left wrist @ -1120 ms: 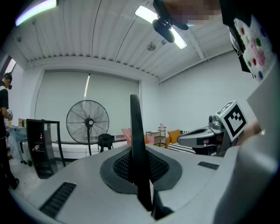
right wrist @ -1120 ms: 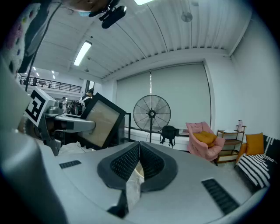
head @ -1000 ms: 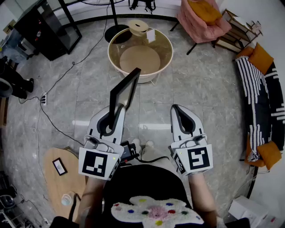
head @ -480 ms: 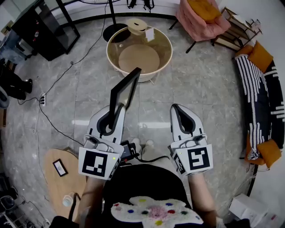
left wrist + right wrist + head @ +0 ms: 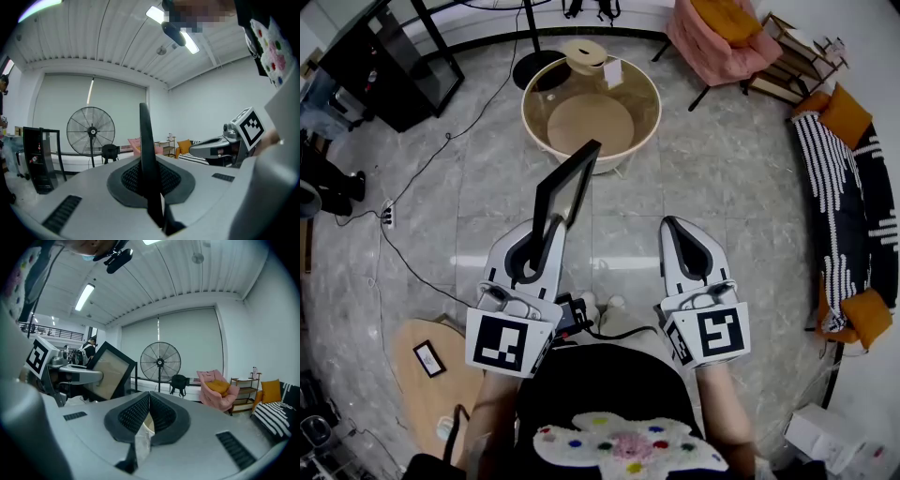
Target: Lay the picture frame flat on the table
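Note:
A black picture frame (image 5: 565,188) stands up from my left gripper (image 5: 546,232), which is shut on its lower edge. In the left gripper view the frame (image 5: 147,154) shows edge-on as a thin dark bar pinched between the pads. In the right gripper view the frame (image 5: 111,370) shows its tan face, held by the left gripper (image 5: 77,376). My right gripper (image 5: 671,229) hangs beside it at the same height, jaws shut with nothing between them (image 5: 149,399). A round table (image 5: 591,114) with a glass top and a wooden shelf stands ahead on the floor.
A small wooden side table (image 5: 422,375) with a card on it sits at lower left. A pink armchair (image 5: 724,39) and a wooden rack (image 5: 802,66) stand at the back right, a striped sofa (image 5: 848,216) at right. A black cabinet (image 5: 389,56) stands back left; cables run over the grey floor.
The round table has drifted slightly up and left in the head view. Both grippers and the frame keep their places.

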Available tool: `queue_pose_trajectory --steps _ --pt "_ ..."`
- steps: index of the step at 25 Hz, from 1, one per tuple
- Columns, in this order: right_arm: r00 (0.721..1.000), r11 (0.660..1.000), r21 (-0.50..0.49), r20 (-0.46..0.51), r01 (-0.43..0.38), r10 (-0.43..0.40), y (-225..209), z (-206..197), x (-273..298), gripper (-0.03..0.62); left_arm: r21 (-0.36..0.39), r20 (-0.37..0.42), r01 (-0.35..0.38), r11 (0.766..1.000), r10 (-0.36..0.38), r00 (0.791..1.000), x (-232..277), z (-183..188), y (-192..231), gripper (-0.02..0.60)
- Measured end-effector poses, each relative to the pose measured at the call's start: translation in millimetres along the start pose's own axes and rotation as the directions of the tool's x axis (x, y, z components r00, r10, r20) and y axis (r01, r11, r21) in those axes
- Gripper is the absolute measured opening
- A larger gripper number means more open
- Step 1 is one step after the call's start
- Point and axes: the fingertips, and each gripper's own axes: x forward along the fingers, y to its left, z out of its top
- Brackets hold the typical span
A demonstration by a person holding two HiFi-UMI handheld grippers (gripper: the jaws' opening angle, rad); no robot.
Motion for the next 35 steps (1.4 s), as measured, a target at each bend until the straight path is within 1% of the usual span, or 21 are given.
queue_pose_trajectory --steps 3,8,15,19,23,26,30,35 --pt "1.000 1.000 0.018 0.012 0.006 -0.006 -0.3 3.9 3.1 0.034 0.002 0.010 0.003 1.000 -0.003 1.000 0.8 3.2 4.1 0.029" --pt "0.999 1.000 0.018 0.034 0.025 -0.026 6.6 11.2 7.1 0.034 0.017 0.026 0.018 1.000 -0.018 0.999 -2.1 7.9 14.8 0.029" --pt "0.998 0.999 0.013 0.027 0.049 -0.050 21.3 10.4 13.1 0.034 0.021 0.020 0.037 0.999 -0.038 0.999 -8.3 3.1 30.2 0.029" --pt "0.999 0.999 0.005 0.021 0.049 -0.049 26.2 7.7 11.3 0.034 0.040 0.046 0.038 0.998 -0.040 0.998 -10.5 4.6 33.0 0.029" --pt "0.999 0.999 0.010 0.024 0.043 -0.043 22.9 8.4 12.5 0.034 0.022 0.038 0.028 0.999 -0.029 0.999 -9.2 6.5 33.4 0.029" --pt "0.999 0.999 0.010 0.017 0.030 -0.030 20.3 6.7 17.5 0.034 0.042 0.050 0.019 0.999 -0.021 0.999 -6.5 7.4 36.2 0.029" --pt "1.000 1.000 0.001 0.011 0.010 -0.010 16.3 6.5 37.8 0.034 0.017 0.032 -0.002 1.000 0.002 0.999 4.6 4.4 48.7 0.029" --pt "1.000 1.000 0.003 0.016 -0.008 0.008 5.1 8.5 65.0 0.034 0.016 0.032 -0.025 1.000 0.024 0.999 26.6 5.6 63.1 0.029"
